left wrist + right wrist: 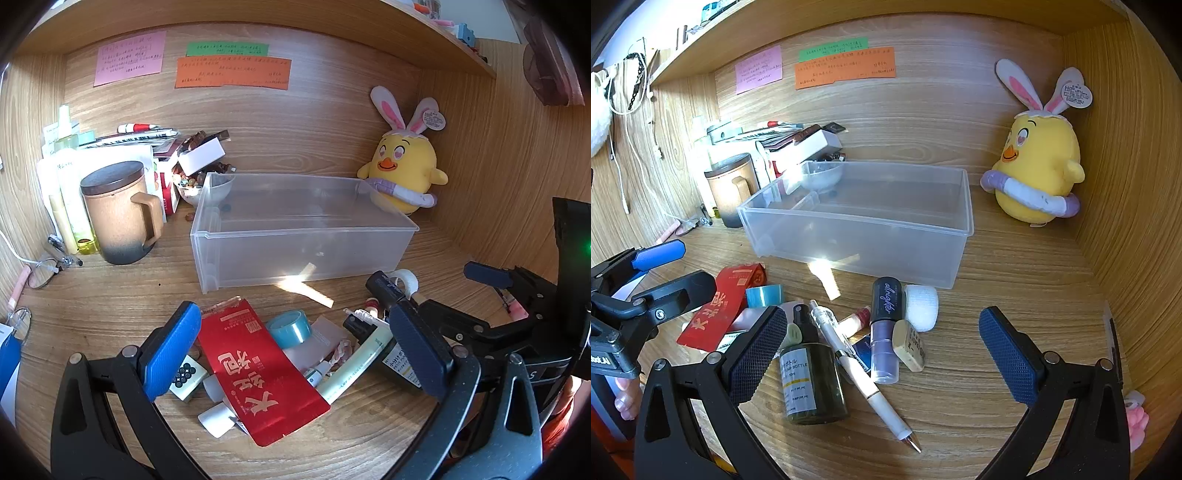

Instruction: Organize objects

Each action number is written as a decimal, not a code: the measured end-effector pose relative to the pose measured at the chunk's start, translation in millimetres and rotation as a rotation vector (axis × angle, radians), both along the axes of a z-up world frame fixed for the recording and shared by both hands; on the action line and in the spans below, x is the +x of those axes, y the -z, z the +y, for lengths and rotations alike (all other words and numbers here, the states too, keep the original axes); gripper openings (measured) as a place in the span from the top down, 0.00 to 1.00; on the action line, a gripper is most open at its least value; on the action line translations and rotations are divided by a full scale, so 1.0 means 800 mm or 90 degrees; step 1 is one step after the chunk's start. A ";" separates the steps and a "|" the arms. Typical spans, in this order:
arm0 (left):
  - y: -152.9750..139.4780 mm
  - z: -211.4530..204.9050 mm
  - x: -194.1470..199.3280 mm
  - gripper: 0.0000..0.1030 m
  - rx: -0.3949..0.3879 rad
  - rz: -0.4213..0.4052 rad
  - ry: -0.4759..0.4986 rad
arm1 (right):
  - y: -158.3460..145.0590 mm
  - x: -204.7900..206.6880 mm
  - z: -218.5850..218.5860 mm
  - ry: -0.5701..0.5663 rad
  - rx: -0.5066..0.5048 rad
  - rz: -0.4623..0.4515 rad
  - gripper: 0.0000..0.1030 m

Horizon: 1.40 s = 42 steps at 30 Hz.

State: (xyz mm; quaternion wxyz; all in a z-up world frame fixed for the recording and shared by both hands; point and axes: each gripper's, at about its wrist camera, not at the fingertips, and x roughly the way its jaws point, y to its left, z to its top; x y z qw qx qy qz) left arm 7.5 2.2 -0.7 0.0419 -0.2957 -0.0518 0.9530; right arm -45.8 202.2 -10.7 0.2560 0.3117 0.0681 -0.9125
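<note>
Wood-grain panels form a desk alcove [1015,295], with coloured paper notes [846,68] stuck to the back wall. Largest on the desk is a translucent plastic bin [857,229], sitting open-topped and apparently empty near the middle, likely the place where the loose items are meant to go. To its right a yellow plush chick [1034,162] with rabbit ears leans against the side wall. To the bin's left stands a tan lidded mug [118,210] in front of a crowded stack of papers and boxes.

In front of the bin lies the clutter to be organised, all still outside it. A red foil packet [258,373] lies flat, with a blue tape roll [290,328] touching its far edge and a mahjong tile [186,376] beside it. Further right are a dark spray bottle [809,380] on its side, a white pen [860,373] crossing next to it, a purple tube [884,328], a white fabric roll [921,306] and a small eraser-like block [910,345].

The left gripper [291,354] hovers over the red packet with its jaws spread wide, holding nothing. The right gripper [882,354] hangs above the bottle, pen and tube, its jaws also wide apart and empty. Both seem poised to choose a first item, so the sorting appears barely begun.
</note>
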 end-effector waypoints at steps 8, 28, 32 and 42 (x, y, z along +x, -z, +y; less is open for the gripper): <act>-0.001 -0.001 0.000 0.00 0.001 0.001 -0.001 | 0.002 0.002 -0.002 -0.003 0.001 -0.003 0.00; 0.004 -0.003 -0.002 0.00 0.015 -0.013 0.005 | 0.002 0.003 -0.004 -0.003 -0.002 -0.009 0.00; 0.005 -0.005 -0.003 0.00 0.021 -0.013 0.009 | 0.004 0.000 -0.003 -0.005 -0.003 -0.014 0.00; 0.013 -0.040 -0.011 0.19 0.036 -0.042 -0.011 | 0.001 -0.016 0.015 0.010 -0.008 -0.006 0.00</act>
